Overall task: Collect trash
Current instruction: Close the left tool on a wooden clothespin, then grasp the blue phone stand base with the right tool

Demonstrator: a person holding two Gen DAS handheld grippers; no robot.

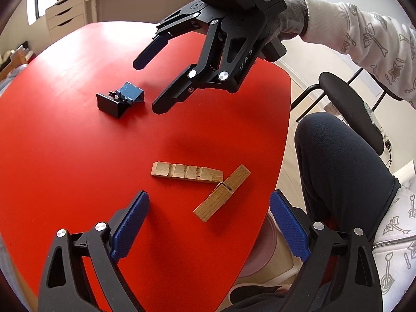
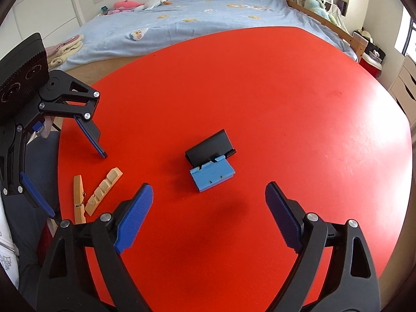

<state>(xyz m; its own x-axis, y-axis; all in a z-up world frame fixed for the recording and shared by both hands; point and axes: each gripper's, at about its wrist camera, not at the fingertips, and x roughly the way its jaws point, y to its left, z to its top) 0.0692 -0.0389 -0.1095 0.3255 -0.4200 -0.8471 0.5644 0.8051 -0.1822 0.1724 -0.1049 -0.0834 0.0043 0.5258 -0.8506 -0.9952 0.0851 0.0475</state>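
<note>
The left tongs (image 1: pixel 209 223) were spread wide above the near edge of the red bench (image 1: pixel 78 143), with nothing between their blue pads (image 1: pixel 130 228). In the left wrist view, two wooden scraps lay just ahead of them: a notched wooden piece (image 1: pixel 186 173) at about 12 o'clock from the pads, and a wooden clothespin (image 1: pixel 222 193) at roughly 1 o'clock, its upper end touching the tip of the notched piece. Both lay flat on the bench close to its edge.

The right tongs (image 2: pixel 208 218) were also spread, holding nothing, and hung over the bench's middle. In the right wrist view, a small black and blue plastic piece (image 2: pixel 211 161) lay at 12 o'clock from them, apart from both fingers; its black half sat farther away and its blue half nearer, the two joined at a hinge-like seam. In that same view the wooden scraps lay off at about 9 o'clock, well apart from the plastic piece, with the left tongs over them.

Seen from the left wrist, the right tongs (image 1: pixel 147 88) hovered just beside the plastic piece (image 1: pixel 121 99), at its 3 o'clock side, without touching it.

Below the bench edge, at 5 o'clock in the left wrist view, part of a pale round container (image 1: pixel 260 254) with a pinkish rim showed; what it held could not be told.

A bed (image 2: pixel 195 20) with a light blue cover stood beyond the bench.
</note>
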